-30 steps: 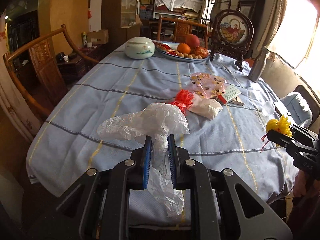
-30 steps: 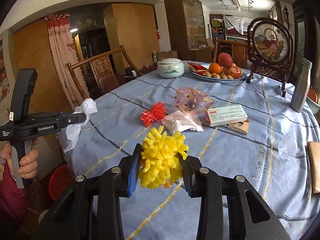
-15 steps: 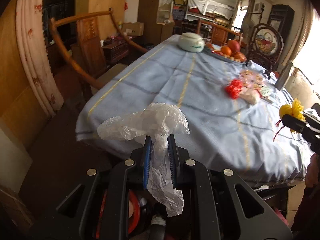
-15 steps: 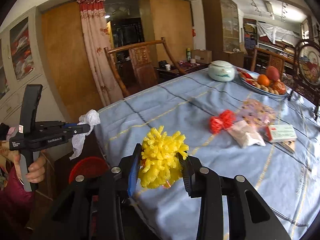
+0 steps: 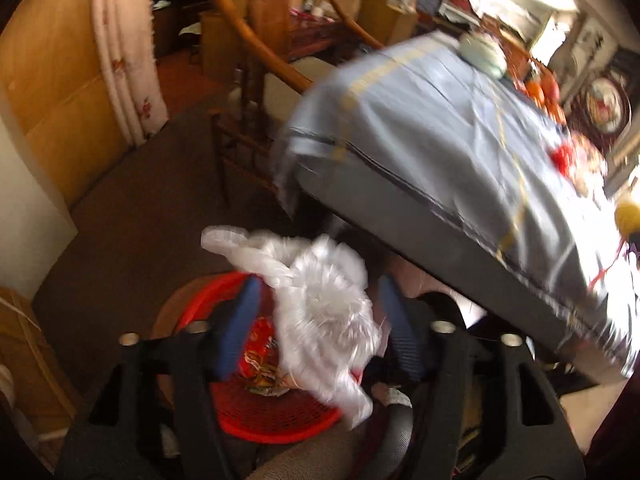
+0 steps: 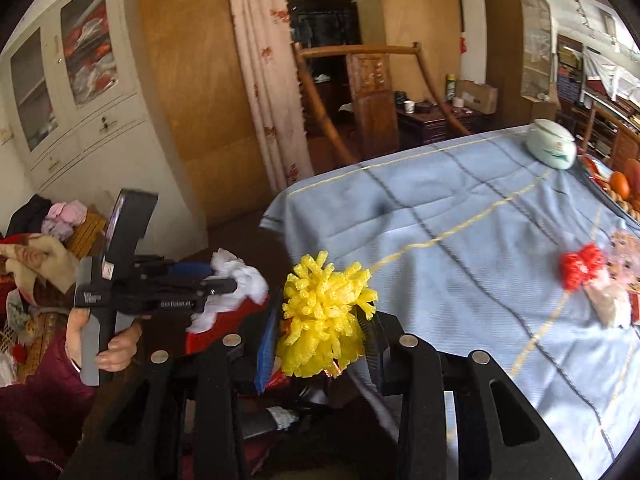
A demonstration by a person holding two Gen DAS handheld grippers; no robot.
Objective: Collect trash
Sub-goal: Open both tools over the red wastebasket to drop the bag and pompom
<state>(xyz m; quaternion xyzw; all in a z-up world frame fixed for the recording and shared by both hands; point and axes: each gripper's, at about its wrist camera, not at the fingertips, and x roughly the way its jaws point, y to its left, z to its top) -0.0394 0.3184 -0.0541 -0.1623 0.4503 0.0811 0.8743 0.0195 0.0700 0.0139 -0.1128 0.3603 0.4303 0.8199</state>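
Left claw (image 5: 316, 320) was springing open right over the red basket (image 5: 276, 412), white plastic bag (image 5: 324, 320) loose between the pads, dropping. Right claw (image 6: 320, 320) clamped the yellow pom-pom (image 6: 326, 312) beside the basket; its release should follow there.

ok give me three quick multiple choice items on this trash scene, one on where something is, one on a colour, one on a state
1. Where is the red basket?
A. on the tablecloth
B. on the floor under the left gripper
C. on the chair seat

2. What colour is the pompom in the right gripper?
A. yellow
B. green
C. blue

3. How do the left gripper's jaws stand around the white plastic bag?
A. clamped tight
B. spread, opening
C. no bag there

Key: 1 B, the basket sits on the dark floor below the jaws; 2 A, the tuft is bright yellow; 3 B, gaps show on both sides of the bag.
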